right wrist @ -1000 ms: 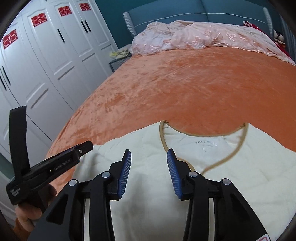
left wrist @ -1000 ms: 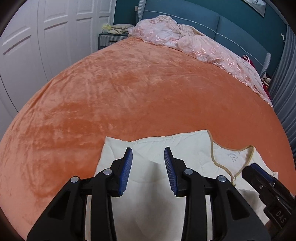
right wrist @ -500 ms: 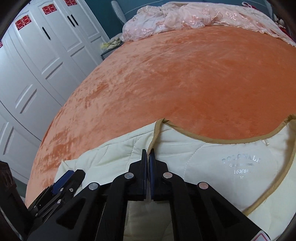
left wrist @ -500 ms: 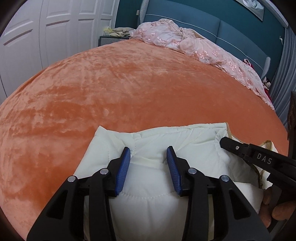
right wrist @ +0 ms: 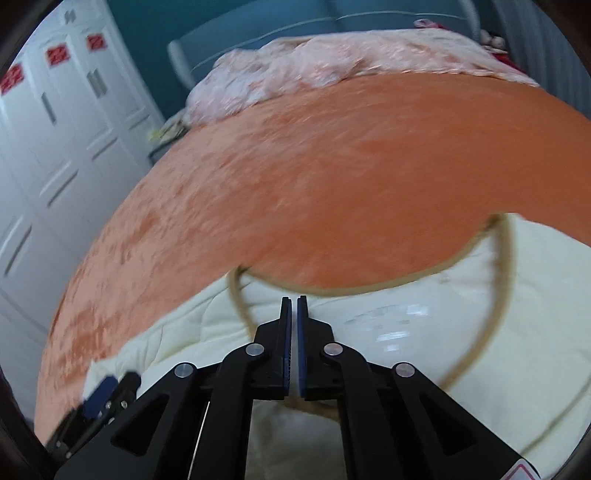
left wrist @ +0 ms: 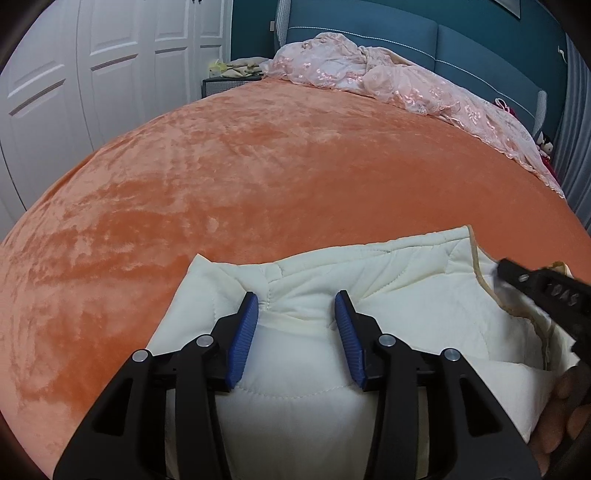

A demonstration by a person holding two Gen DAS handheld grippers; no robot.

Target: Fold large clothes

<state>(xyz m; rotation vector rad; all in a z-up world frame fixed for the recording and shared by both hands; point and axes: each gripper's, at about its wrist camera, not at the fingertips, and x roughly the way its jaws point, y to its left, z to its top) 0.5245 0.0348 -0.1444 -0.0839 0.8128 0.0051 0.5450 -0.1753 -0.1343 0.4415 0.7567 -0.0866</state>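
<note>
A cream jacket (left wrist: 402, 314) lies at the near edge of an orange bedspread (left wrist: 258, 177). The left gripper (left wrist: 297, 321) hovers spread wide above its shoulder; the right gripper (right wrist: 291, 325) is clenched on the fabric near the collar (right wrist: 495, 317). Beyond lie a pink quilt (left wrist: 399, 85) and teal headboard (left wrist: 369, 33). Only the right view shows the wardrobe's (right wrist: 55, 122) red stickers.
</note>
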